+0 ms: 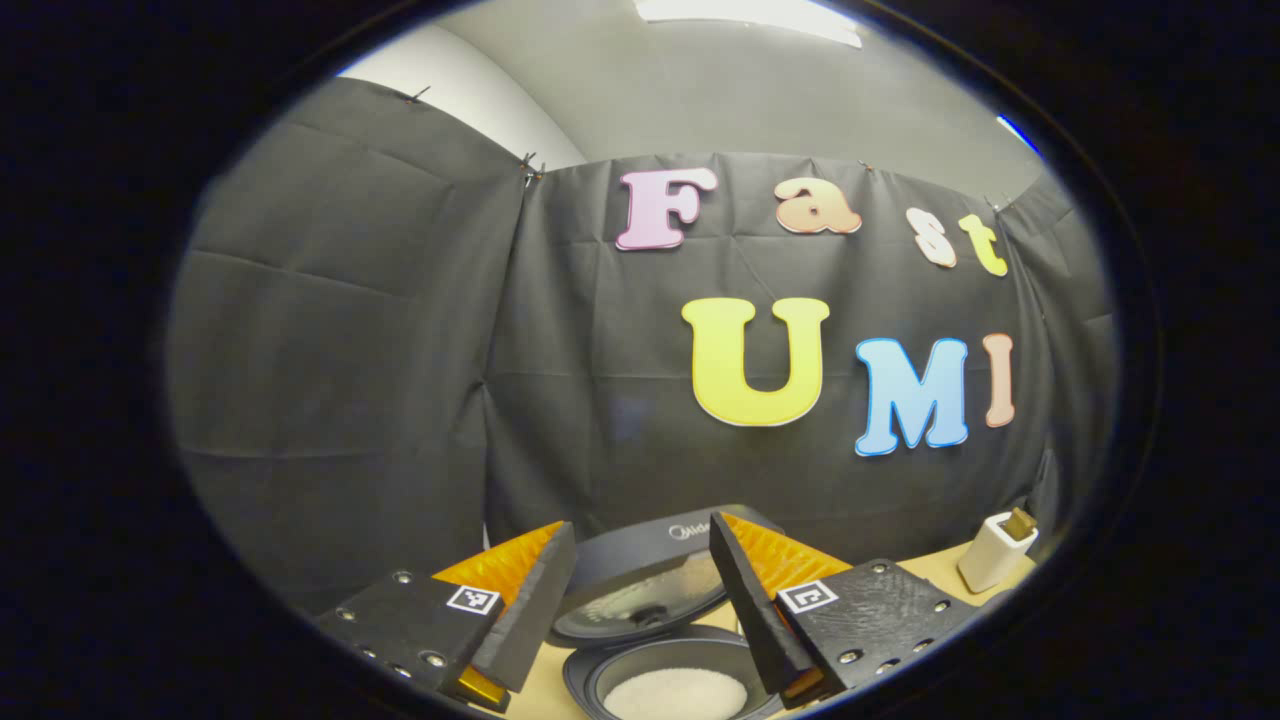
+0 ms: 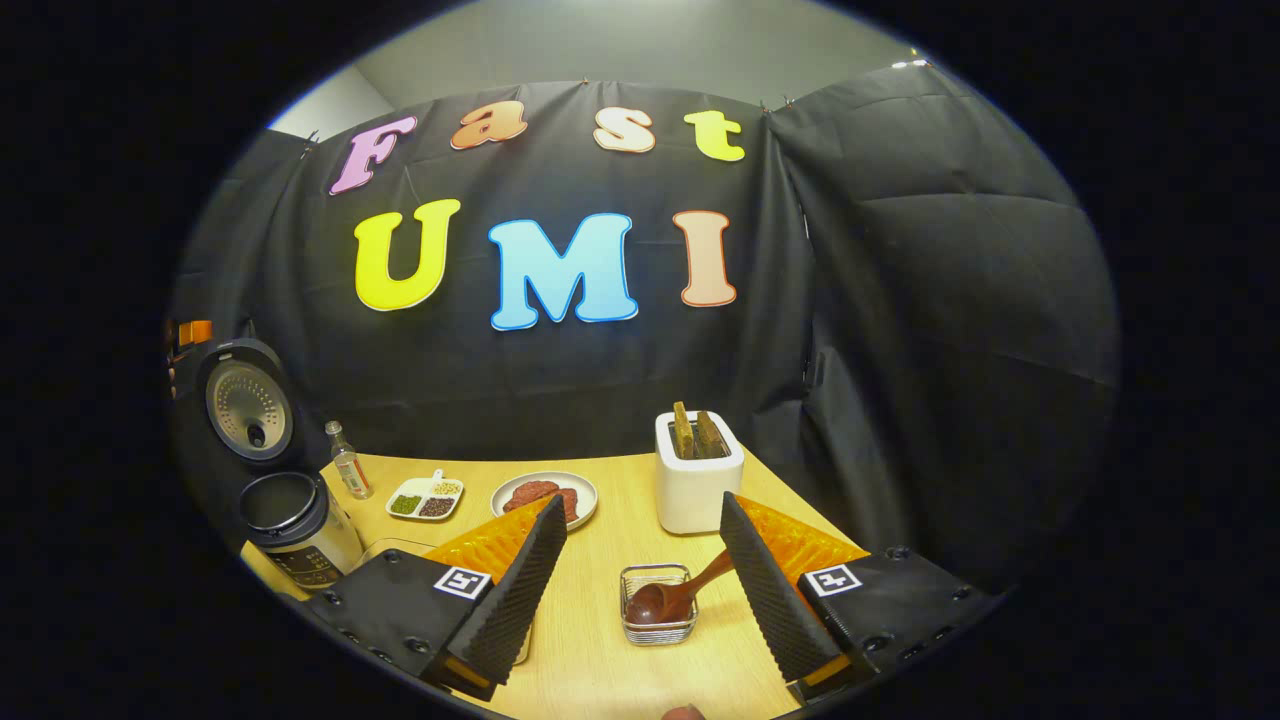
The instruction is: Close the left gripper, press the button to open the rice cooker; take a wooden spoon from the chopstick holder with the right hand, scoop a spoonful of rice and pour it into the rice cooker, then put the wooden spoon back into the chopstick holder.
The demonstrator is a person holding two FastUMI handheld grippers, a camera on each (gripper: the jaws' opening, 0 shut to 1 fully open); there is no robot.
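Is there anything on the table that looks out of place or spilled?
One thing stands out: the wooden spoon lies tilted with its bowl in a small clear container in front of the white chopstick holder, not standing in the holder. The rice cooker stands open with its lid up. I see nothing spilled.

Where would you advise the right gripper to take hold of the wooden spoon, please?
Grip the wooden spoon on its handle, the part that sticks up out of the small wire basket and leans to the right in the right gripper view. Its bowl lies down inside the basket, hemmed in by the walls. The open right gripper could probably come from above, fingers across the handle.
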